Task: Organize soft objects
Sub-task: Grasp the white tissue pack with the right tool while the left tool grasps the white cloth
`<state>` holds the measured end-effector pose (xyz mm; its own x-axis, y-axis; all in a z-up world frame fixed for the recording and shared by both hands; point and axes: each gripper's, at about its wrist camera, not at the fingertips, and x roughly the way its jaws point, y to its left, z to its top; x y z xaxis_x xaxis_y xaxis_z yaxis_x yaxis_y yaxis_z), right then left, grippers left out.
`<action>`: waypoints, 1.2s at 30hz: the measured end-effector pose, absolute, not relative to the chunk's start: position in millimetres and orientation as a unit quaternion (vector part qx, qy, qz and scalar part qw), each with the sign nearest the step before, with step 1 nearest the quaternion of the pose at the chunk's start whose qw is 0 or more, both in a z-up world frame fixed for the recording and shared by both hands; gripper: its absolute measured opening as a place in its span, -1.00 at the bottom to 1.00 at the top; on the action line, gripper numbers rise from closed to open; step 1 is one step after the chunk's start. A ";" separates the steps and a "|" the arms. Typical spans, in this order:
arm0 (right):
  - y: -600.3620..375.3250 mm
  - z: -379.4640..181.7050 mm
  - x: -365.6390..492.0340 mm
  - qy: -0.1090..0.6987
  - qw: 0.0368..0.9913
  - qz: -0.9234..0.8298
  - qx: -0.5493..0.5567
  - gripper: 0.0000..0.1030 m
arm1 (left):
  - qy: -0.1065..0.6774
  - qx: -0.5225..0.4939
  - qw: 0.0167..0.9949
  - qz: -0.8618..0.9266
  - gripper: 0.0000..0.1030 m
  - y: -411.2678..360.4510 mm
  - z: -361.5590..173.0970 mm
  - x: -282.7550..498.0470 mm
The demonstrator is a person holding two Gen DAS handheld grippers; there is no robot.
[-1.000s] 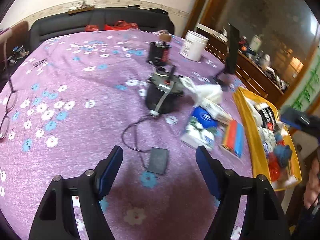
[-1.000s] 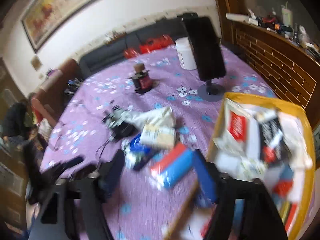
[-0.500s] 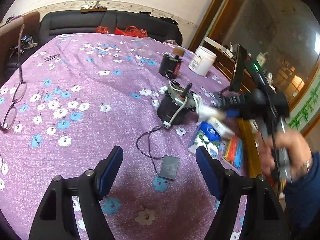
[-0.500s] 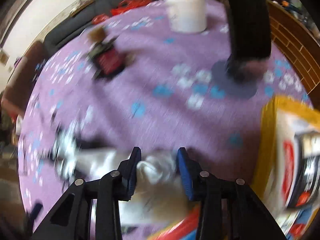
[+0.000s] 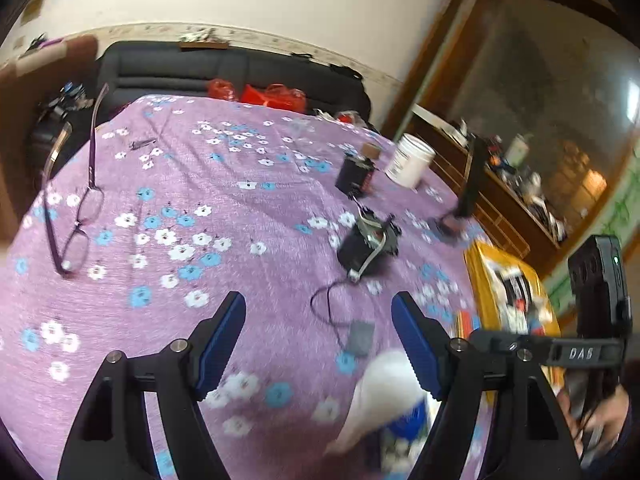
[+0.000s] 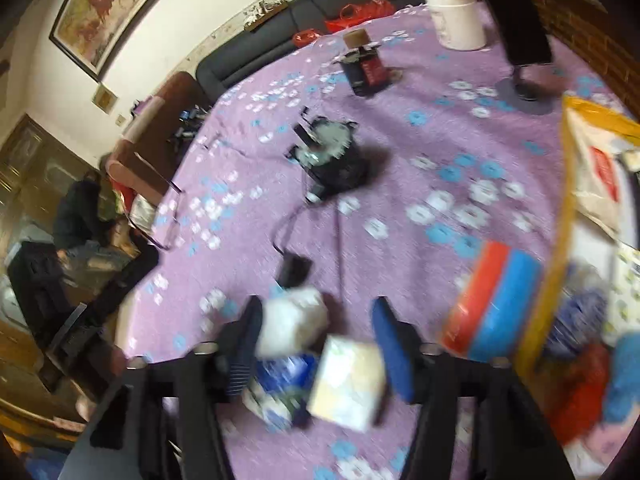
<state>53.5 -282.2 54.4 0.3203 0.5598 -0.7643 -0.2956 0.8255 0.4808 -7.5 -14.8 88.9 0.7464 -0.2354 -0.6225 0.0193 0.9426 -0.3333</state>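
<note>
My left gripper (image 5: 318,312) hangs over the purple flowered tablecloth (image 5: 224,224), its jaws opening a little wider with nothing between the tips. A blurred white soft bundle (image 5: 386,388) lies low beside its right finger, over a blue packet (image 5: 406,420). In the right wrist view my right gripper (image 6: 318,312) is opening. The white bundle (image 6: 290,324) sits between its jaws against the left finger, and the right finger stands apart from it. A pale pack (image 6: 348,384) and the blue packet (image 6: 278,380) lie just under the jaws. A red and blue pack (image 6: 496,304) lies beside the yellow tray (image 6: 564,216).
A black device (image 5: 368,248) with a cord and a small grey adapter (image 5: 360,338) lies mid-table. Glasses (image 5: 76,220) rest at the left. A dark jar (image 5: 356,172), a white tub (image 5: 412,160) and a phone stand (image 5: 468,188) stand behind. The yellow tray (image 5: 476,280) holds several items.
The right gripper shut on the white bundle beside the black device, carried it toward the near edge, and its jaws have now parted. The left gripper rose and drew back.
</note>
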 end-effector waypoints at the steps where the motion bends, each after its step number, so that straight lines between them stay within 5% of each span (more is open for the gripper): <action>1: -285.7 51.3 42.7 0.518 0.804 0.263 0.128 0.30 | 0.354 -0.150 0.920 -0.078 0.53 -14.6 88.3 -11.7; 14: -247.8 -1.1 21.7 0.520 0.833 0.190 0.015 0.29 | 0.389 -0.124 0.907 -0.105 0.53 -19.4 73.1 -28.9; 16: -232.5 -3.7 20.3 0.495 0.850 0.174 -0.050 0.06 | 0.393 -0.118 0.905 -0.112 0.53 -26.3 74.0 -28.3; 21: -232.4 1.0 4.5 0.465 0.864 0.164 -0.102 -0.03 | 0.411 -0.095 0.897 -0.131 0.53 -44.5 71.0 -26.1; 33: -245.9 -0.7 -17.9 0.429 0.885 0.149 -0.099 -0.01 | 0.487 -0.009 0.862 -0.140 0.52 -109.9 32.3 15.7; 34: -245.5 -0.8 -18.0 0.429 0.885 0.152 -0.098 -0.01 | 0.493 -0.010 0.859 -0.137 0.46 -111.5 27.7 19.2; 36: -249.5 -3.7 -15.7 0.443 0.879 0.166 -0.068 0.00 | 0.504 -0.020 0.853 -0.137 -0.29 -111.2 19.9 25.1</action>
<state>-15.7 -249.5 -3.7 0.5528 0.2319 -0.8004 -0.3523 0.9355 0.0277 25.1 -111.2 19.9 0.4544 -0.2530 -0.8541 0.2129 0.9619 -0.1717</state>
